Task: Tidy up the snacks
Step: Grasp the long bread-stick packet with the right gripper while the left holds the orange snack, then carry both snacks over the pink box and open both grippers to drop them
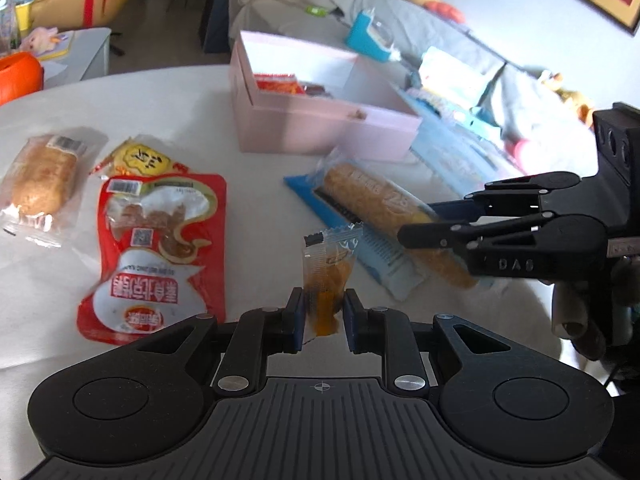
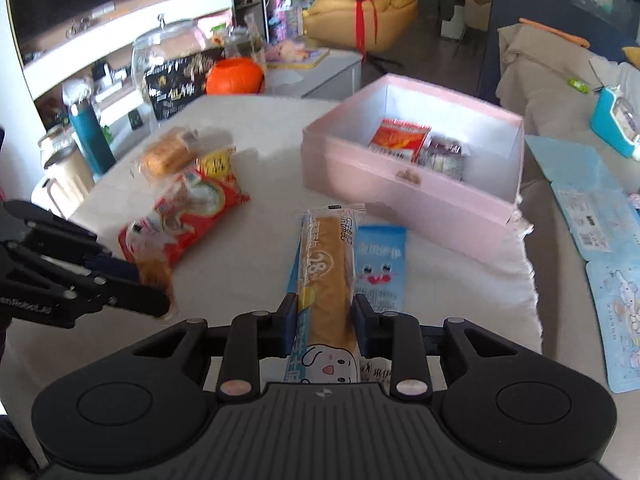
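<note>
The tabletop (image 2: 248, 264) carries the pink box (image 2: 404, 196) at its far side, and that box is where both held snacks belong, by my judgement. To do the step well, each packet should go over the near wall and be let go low inside, over the bare floor of the box, so that nothing slides back out or lands on what is there already. The two grippers sit near each other, so one should go first and clear before the other follows.

The right gripper (image 2: 325, 322) has its jaws closed on the long bread roll (image 2: 328, 264), gripping it at its near end. The rest of the roll reaches out ahead over a light blue packet (image 2: 380, 264), so it may droop or swing on the way; carrying it level would help.

The left gripper (image 1: 323, 312) has its jaws closed on a small orange sachet (image 1: 330, 270), pinched at its lower part and standing up from the pads.

Inside the box lie a red-orange packet (image 2: 400, 138) and, just beside it, a smaller dark packet (image 2: 442, 156), which is too blurred to name. Much of the floor is bare.

On the tabletop left of the box remain a red pouch (image 1: 156, 256), a wrapped bun (image 1: 42, 180) and a yellow packet (image 1: 140, 158).
</note>
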{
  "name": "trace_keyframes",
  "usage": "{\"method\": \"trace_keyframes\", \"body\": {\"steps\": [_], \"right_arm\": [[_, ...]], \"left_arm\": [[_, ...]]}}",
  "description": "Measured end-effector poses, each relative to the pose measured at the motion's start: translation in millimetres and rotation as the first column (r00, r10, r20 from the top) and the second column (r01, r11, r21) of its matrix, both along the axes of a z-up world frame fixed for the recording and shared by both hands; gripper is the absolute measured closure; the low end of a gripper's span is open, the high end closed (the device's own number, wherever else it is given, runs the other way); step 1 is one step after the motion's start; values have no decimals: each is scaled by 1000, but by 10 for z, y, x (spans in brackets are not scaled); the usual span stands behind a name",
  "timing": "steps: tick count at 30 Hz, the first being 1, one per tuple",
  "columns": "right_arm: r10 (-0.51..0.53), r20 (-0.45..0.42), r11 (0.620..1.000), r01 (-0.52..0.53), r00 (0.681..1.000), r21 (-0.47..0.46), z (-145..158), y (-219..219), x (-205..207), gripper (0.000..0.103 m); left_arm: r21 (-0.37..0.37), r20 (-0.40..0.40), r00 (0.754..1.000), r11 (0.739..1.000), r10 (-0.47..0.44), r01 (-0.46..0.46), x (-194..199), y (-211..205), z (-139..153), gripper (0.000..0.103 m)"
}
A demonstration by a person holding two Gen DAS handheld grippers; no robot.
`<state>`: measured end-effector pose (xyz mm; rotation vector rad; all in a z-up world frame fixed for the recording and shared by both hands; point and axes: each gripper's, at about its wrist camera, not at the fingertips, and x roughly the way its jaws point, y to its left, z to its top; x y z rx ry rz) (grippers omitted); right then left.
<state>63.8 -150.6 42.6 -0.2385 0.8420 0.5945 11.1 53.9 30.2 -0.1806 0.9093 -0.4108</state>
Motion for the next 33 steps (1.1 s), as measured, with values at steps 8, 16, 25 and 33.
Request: {"method": "trace_keyframes", "body": {"steps": [8,16,25,33], "right_arm": [[-28,6,999,28,1000,-38,-211,196,176,67],[-3,5,1000,3,1000,11,-87,94,149,73],[-127,194,974,85,973,211,946,-367,229,73],[-226,299,969,183,927,164,1564,-213,1028,72]], "left_arm": [[29,-21,1000,1000,-8,8,69,-69,-75,79],[-9,50,999,1000,-11,12,6,-40,17,79],[-70,258,966,998,20,-2,349,-18,757,79],[-162,243,970,987,28,12,1505,-202,1104,77]]}}
